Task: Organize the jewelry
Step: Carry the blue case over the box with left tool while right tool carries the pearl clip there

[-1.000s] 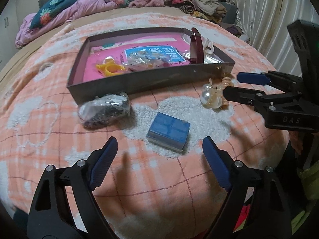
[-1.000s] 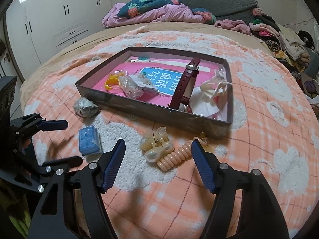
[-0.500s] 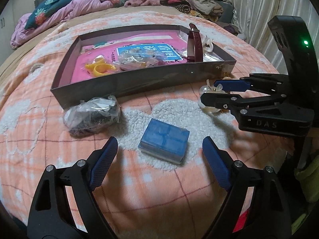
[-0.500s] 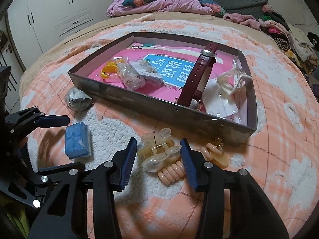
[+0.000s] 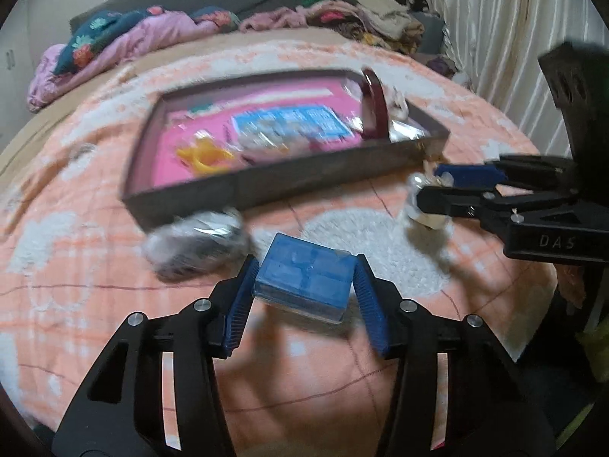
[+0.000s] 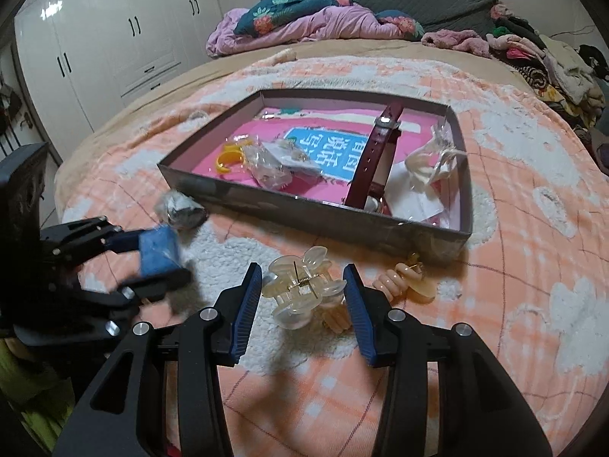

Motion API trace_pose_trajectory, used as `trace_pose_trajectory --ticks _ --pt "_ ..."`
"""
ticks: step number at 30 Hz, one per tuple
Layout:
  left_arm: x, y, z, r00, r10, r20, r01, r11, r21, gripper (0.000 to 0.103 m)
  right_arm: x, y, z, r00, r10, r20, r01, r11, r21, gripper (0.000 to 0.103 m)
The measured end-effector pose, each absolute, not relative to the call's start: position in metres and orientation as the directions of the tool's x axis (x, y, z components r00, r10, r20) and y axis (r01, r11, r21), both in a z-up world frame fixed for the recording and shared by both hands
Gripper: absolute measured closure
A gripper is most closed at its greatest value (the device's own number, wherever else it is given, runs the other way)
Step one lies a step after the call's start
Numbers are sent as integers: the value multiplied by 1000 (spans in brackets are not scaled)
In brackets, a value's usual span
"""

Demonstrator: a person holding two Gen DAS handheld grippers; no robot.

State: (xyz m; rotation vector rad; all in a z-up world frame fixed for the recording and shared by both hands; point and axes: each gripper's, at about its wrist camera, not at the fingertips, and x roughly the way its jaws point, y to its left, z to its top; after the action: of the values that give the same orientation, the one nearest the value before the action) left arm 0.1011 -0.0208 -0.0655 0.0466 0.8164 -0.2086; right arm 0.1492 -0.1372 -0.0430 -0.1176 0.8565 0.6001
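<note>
A: What does my left claw have?

B: The blue box. Its jaws are closing and the pads touch both sides of the box, which looks lifted just off the blanket.

A: And my right claw?

B: Clamped on the clear hair clip, pads against its two ends. I see the clip just above the blanket, with the peach coil tie right beside it.

A: Where is the tray?

B: Beyond both claws, on the bed. Inside it I see a maroon watch strap leaning on the near wall, a yellow ring and some clear bags. A silvery bag lies outside, touching its near left corner.
</note>
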Motion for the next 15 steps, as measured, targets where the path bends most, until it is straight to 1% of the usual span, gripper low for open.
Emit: trace_pose_trajectory --ticks 9,15 --pt "101 24 -37 712 -119 -692 79 993 -90 61 141 -135 -19 542 467 -699 -541 830 136 60" --pt "104 47 -24 737 -79 -671 21 995 -94 61 141 -128 -8 559 475 -679 -541 830 134 60"
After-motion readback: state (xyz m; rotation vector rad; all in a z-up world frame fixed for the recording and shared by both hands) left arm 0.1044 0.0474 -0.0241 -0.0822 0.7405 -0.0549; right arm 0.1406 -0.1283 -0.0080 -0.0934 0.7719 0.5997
